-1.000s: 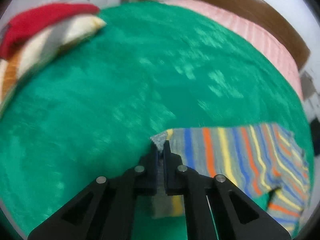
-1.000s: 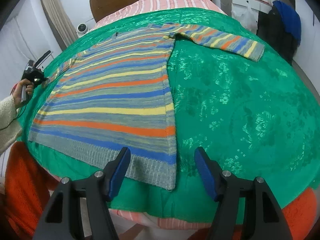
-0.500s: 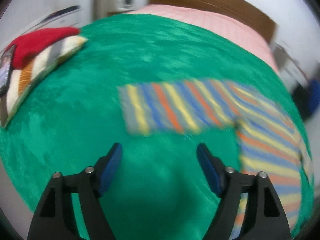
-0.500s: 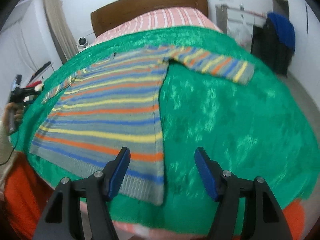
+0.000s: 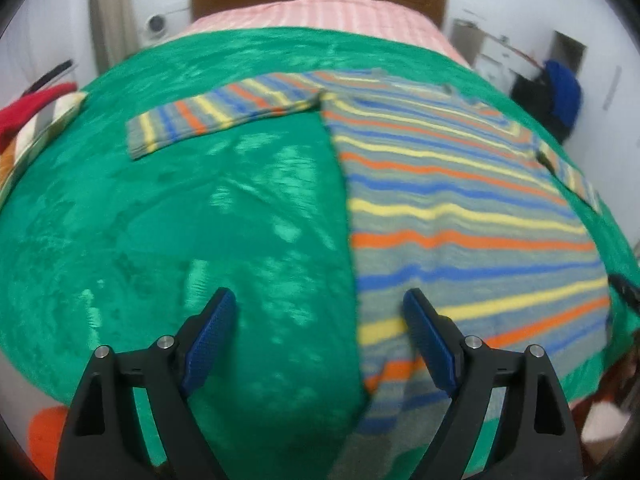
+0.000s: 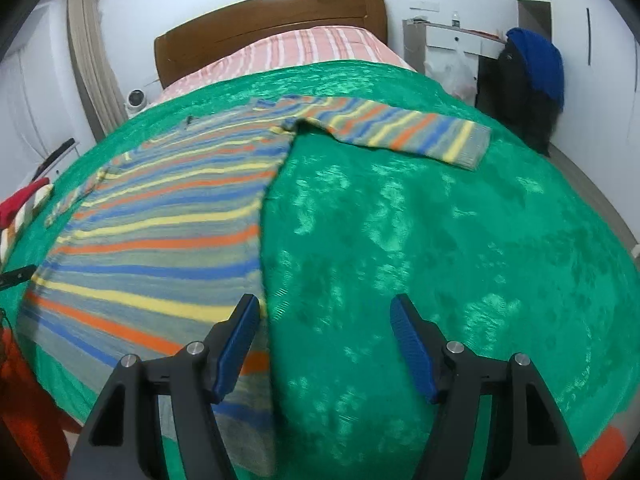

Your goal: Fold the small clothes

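The striped sweater (image 5: 460, 216) lies flat on the green blanket (image 5: 168, 240), sleeves spread out to both sides. The left gripper (image 5: 320, 320) has just been opening; its jaws stand wide, holding nothing, straddling the sweater's left edge. The right gripper (image 6: 324, 324) is open and empty, the sweater's right edge beside its left jaw.

1. A sweater (image 6: 160, 232) lies flat on the blanket (image 6: 440, 260) covering the bed.
2. In the right wrist view, its body sits at 9 o'clock and one sleeve (image 6: 404, 132) reaches toward 1 o'clock.
3. The headboard (image 6: 272, 28) stands at 12 o'clock, behind the bedding.
4. A folded pile (image 5: 36, 116) rests at 10 o'clock in the left wrist view.
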`<state>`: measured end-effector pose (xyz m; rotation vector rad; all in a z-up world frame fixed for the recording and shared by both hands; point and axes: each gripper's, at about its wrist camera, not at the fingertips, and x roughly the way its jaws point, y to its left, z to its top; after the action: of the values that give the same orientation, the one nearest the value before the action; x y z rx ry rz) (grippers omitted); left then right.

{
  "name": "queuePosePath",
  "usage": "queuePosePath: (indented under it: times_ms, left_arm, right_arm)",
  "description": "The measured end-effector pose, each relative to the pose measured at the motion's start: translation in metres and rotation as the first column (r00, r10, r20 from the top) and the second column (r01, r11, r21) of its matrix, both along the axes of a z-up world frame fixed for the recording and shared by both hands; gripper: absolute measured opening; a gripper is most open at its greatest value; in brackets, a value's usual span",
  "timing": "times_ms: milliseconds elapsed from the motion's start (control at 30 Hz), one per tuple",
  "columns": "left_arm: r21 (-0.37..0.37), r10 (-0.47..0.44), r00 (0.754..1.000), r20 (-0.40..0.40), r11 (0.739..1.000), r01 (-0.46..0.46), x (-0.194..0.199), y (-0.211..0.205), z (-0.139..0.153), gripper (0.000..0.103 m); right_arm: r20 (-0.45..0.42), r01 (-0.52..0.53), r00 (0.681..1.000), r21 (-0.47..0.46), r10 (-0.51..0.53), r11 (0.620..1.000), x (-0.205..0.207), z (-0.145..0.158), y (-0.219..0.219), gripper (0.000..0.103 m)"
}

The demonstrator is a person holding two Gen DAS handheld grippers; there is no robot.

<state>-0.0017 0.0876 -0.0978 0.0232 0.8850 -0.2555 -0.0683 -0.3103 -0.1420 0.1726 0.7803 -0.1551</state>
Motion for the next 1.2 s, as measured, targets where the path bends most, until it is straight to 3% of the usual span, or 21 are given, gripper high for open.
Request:
queuePosePath:
  times_ms: [133, 233, 333, 533, 767, 867, 1200]
  left_arm:
    - [0.085, -0.055, 0.998, -0.006, 0.995, 0.055, -0.003, -0.018, -0.017, 0.093]
    - [0.125, -0.068, 0.998, 0.010, 0.990, 0.066, -0.006, -0.022, -0.022, 0.097]
    - [0.100, -0.063, 0.998, 0.013, 0.993, 0.061, -0.007, -0.017, -0.019, 0.097]
    - [0.025, 0.052, 0.987, 0.151, 0.998, -0.056, -0.008, 0.009, 0.007, 0.097]
    - [-0.007, 0.191, 0.980, 0.050, 0.981, -0.191, 0.015, 0.038, -0.008, 0.097]
    - [0.029, 0.202, 0.979, 0.004, 0.979, -0.202, 0.022, 0.037, -0.020, 0.098]
    - [0.071, 0.197, 0.980, 0.007, 0.978, -0.197, 0.019, 0.032, -0.027, 0.103]
  right_arm:
    - [0.066, 0.044, 0.997, -0.005, -0.043, 0.999, -0.006, 0.009, -0.008, 0.074]
    - [0.018, 0.058, 0.998, 0.007, -0.058, 0.998, -0.002, -0.001, -0.012, 0.074]
    - [0.006, 0.066, 0.998, 0.022, -0.066, 0.998, 0.000, -0.005, -0.016, 0.074]
    - [0.064, 0.122, 0.991, -0.015, -0.121, 0.992, -0.007, 0.006, -0.021, 0.074]
    - [0.067, 0.195, 0.979, 0.004, -0.195, 0.981, -0.011, 0.007, -0.036, 0.074]
    - [0.055, 0.203, 0.978, 0.000, -0.202, 0.979, -0.011, 0.005, -0.037, 0.074]
    - [0.000, 0.186, 0.983, -0.046, -0.186, 0.981, -0.003, -0.008, -0.030, 0.081]
